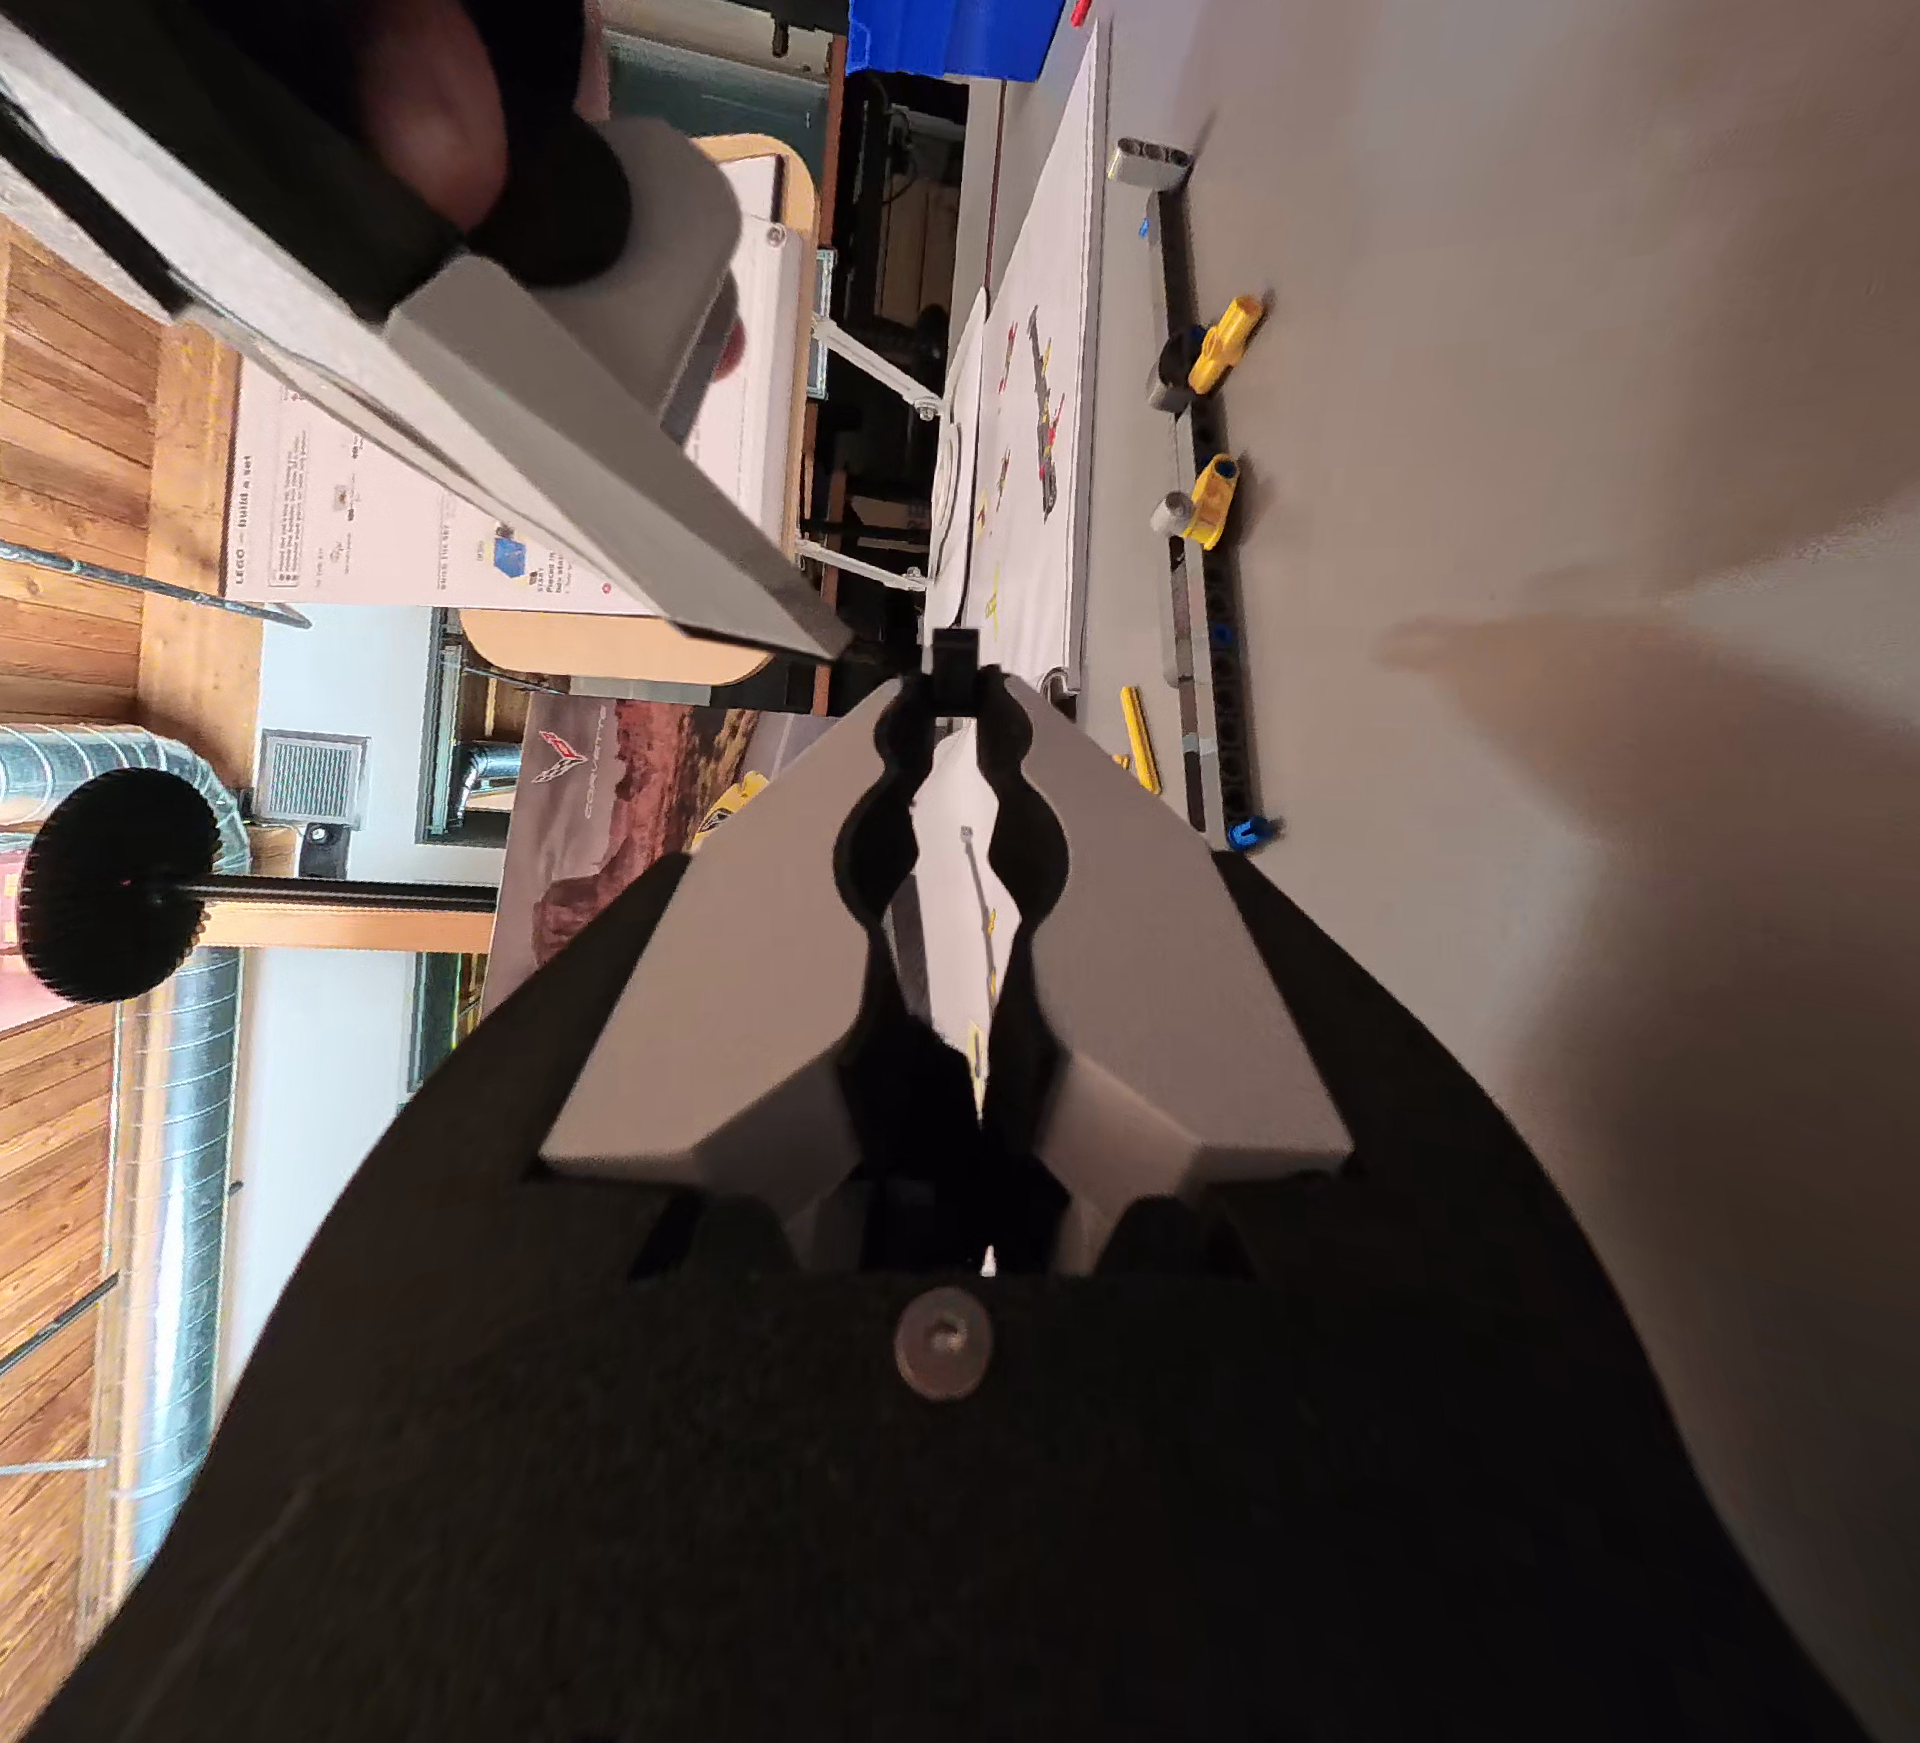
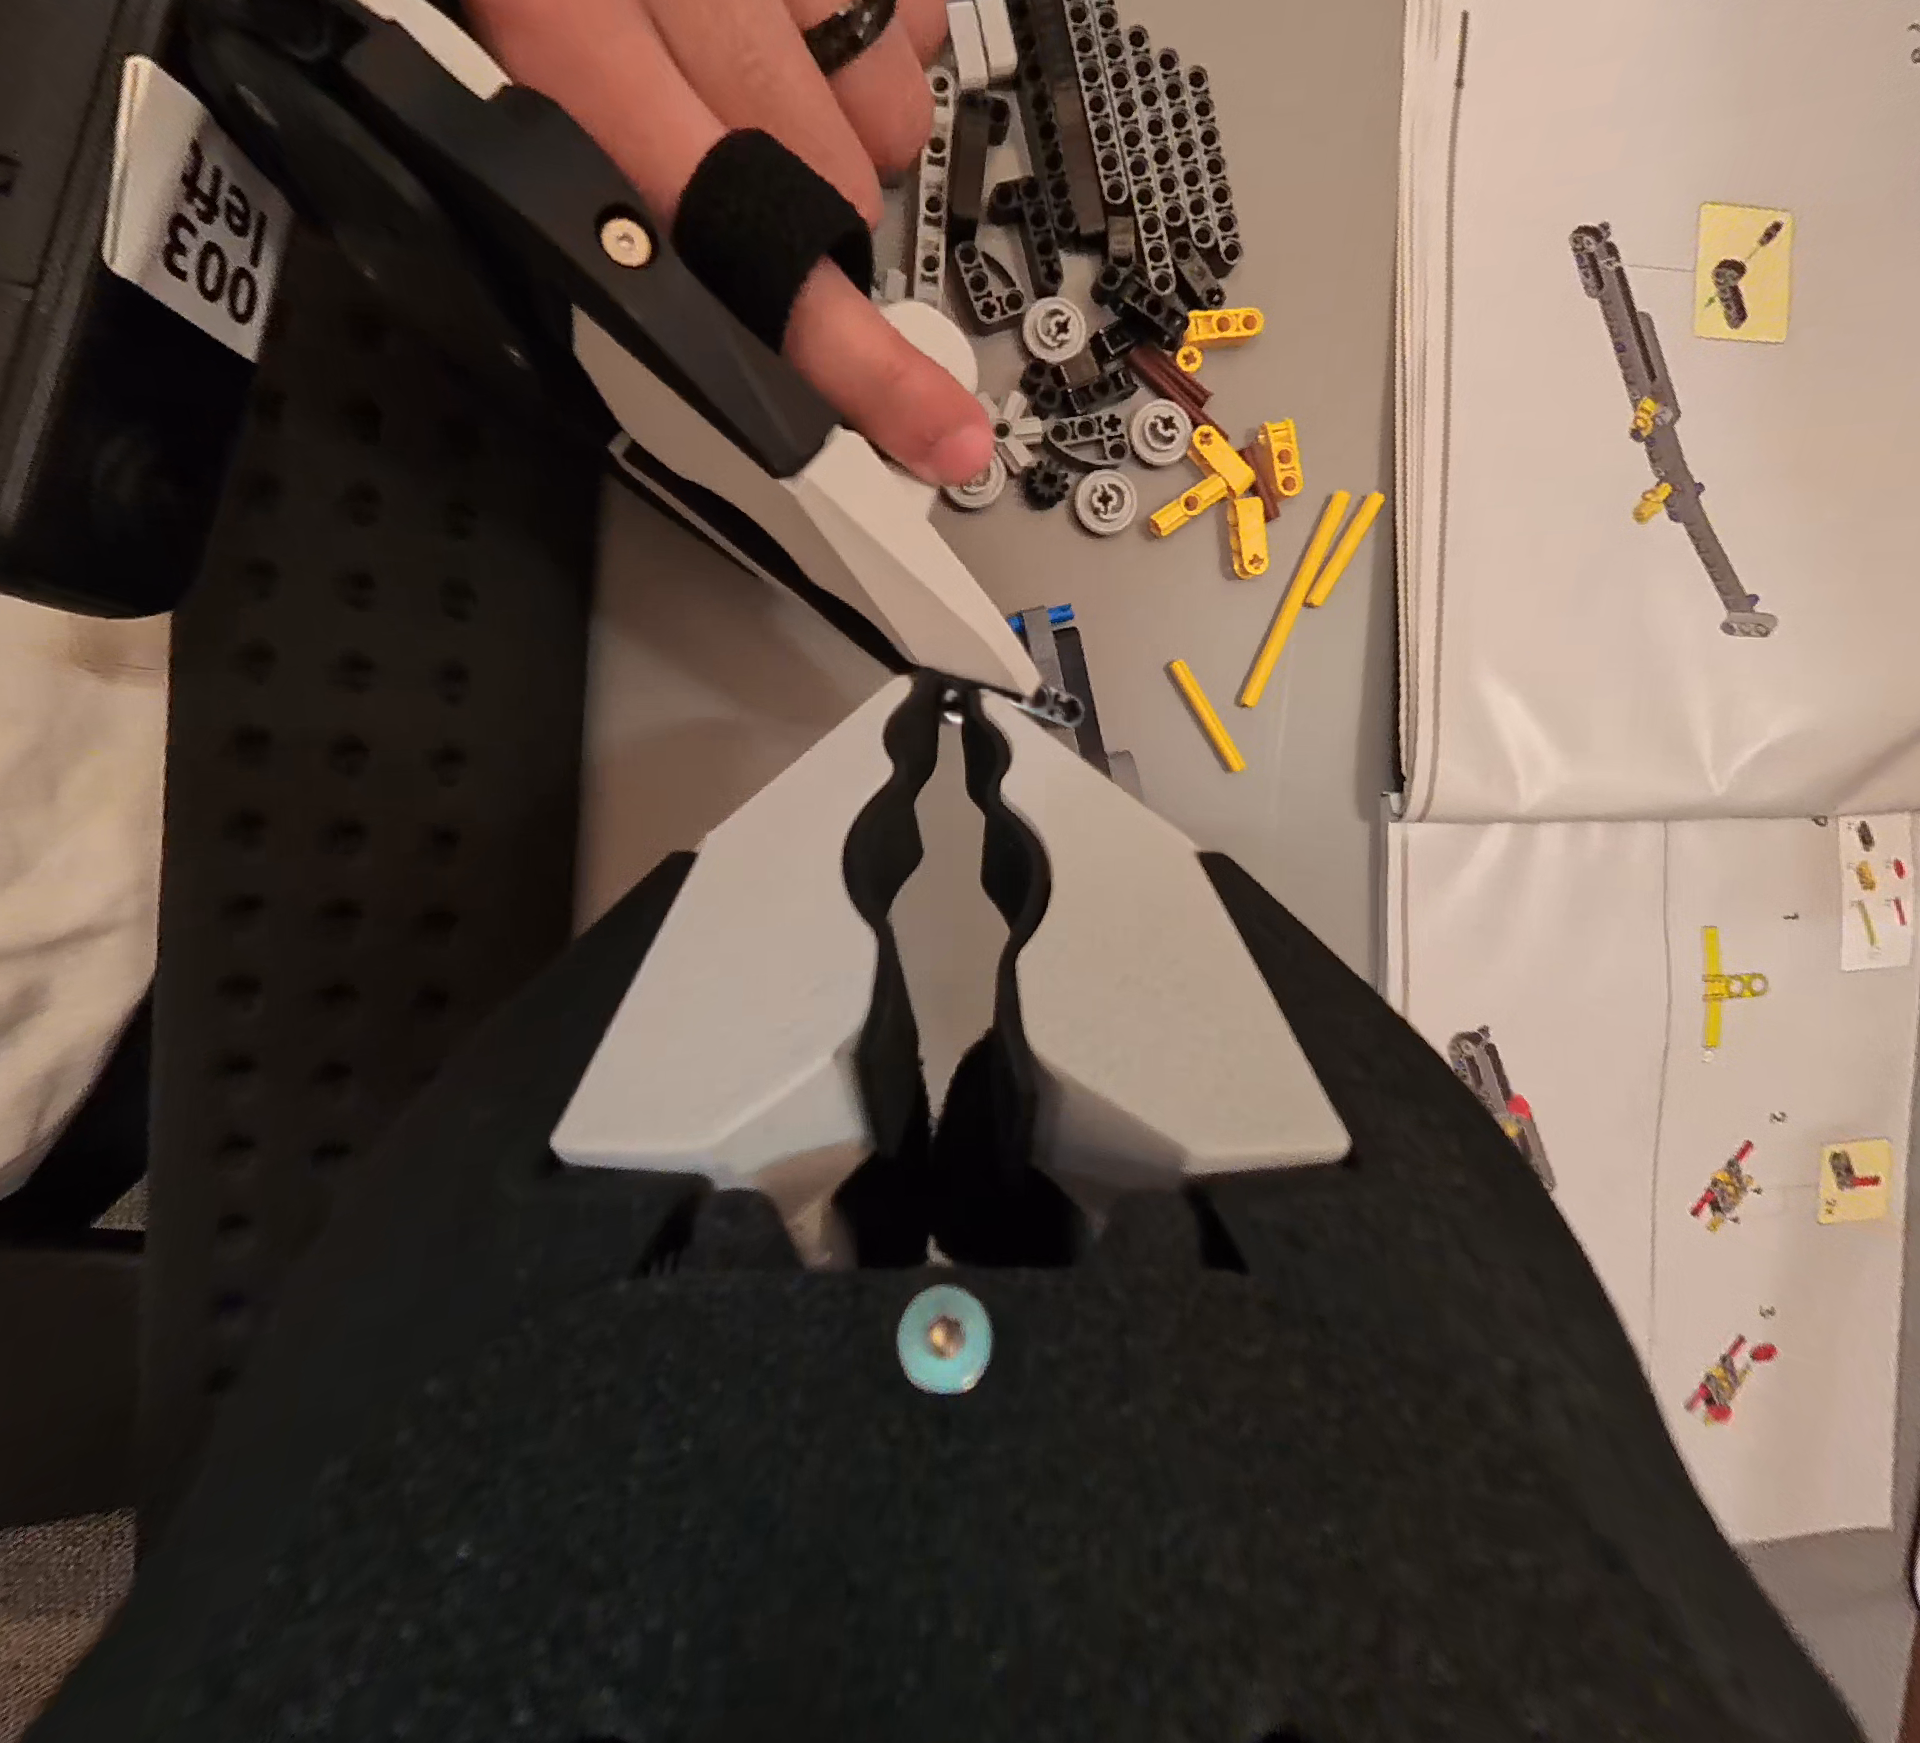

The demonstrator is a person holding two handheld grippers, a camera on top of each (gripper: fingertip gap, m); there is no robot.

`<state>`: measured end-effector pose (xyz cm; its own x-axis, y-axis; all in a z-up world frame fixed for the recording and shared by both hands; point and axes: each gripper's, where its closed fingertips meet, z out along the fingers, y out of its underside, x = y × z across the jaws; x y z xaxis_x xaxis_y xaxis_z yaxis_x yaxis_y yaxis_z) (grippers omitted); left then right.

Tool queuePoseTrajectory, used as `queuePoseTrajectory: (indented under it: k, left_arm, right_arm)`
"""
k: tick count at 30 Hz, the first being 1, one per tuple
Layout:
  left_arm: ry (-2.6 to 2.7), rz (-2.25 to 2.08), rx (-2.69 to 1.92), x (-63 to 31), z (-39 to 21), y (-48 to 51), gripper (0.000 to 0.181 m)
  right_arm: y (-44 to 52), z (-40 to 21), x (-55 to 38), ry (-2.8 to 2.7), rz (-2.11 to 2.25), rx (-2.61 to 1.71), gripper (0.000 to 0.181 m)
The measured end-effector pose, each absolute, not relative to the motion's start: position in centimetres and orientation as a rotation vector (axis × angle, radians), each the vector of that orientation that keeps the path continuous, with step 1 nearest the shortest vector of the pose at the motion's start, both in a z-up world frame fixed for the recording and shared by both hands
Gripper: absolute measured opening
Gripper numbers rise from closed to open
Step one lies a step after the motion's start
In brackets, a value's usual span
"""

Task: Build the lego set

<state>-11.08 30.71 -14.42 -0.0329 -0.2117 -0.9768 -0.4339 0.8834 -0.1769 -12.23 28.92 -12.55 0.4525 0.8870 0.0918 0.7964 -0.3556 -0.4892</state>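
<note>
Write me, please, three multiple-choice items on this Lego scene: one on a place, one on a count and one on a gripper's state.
1. In the right wrist view, where does the instruction booklet lie relative to the pile of beams?
A left; B right; C beneath it.
2. How many yellow axles lie loose beside the booklet?
A three; B one; C six.
3. The left gripper is:
A wide open; B lying on the table; C shut on a small black piece.

1 B: the booklet fills the right edge.
2 A: three separate rods show.
3 C: its tips pinch the piece in the left wrist view.
</note>
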Motion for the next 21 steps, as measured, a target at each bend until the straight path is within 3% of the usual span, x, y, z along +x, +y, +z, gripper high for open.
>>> queuePoseTrajectory:
  k: [21]
  left_arm:
    - [1.615, 0.179, -0.513, -11.3, -14.0, 30.2, 0.007]
  right_arm:
    - [28.4, -13.5, -12.1, -1.527, 0.324, -2.320, 0.004]
